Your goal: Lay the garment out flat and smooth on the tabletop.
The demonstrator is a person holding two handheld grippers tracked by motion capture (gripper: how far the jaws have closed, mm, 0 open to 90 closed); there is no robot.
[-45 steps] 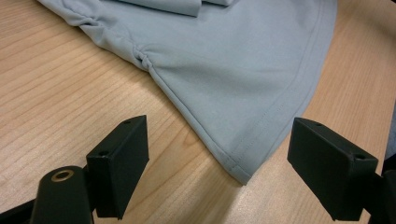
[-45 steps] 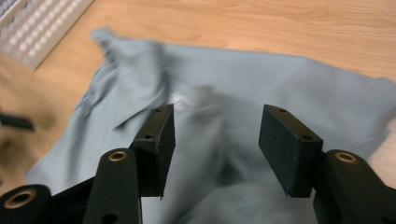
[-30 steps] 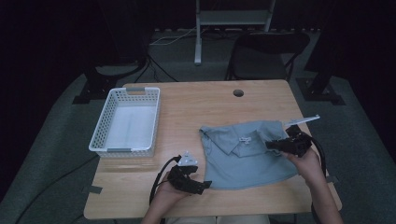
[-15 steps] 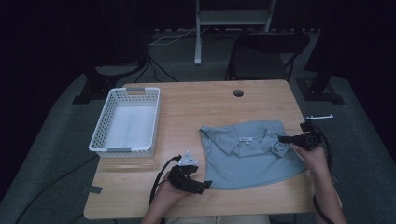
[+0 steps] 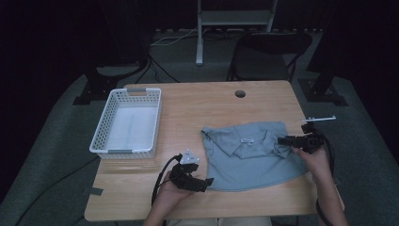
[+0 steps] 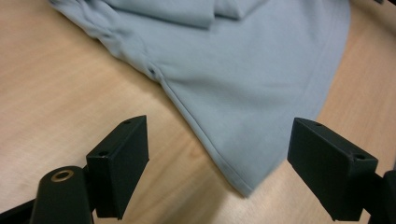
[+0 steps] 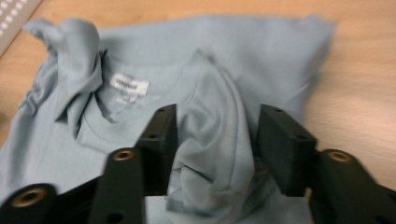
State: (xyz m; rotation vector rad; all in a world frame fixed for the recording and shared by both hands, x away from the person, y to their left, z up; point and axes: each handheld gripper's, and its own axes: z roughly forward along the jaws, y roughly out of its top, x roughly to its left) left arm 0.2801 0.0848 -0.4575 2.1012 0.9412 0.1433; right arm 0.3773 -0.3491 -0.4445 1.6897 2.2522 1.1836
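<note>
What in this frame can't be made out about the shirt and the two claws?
- Neck label text: blurred in the right gripper view, too small in the high view.
- Right claw: a fold of the polo shirt bunches between its jaws; whether they pinch it is unclear.
- Shirt hem corner: blurred in the left gripper view.

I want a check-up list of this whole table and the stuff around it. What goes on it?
Surface: wooden table, a round hole near its far edge.
Job's things: grey-blue shirt, partly folded, white label at the collar.
Clutter: white basket, nothing seen inside.
Grippers: left tongs open at the shirt's corner; right tongs astride a raised fold, gap showing either side.
Cables: black cable loops from the left tongs.
Surroundings: dark floor, chair behind the table.
</note>
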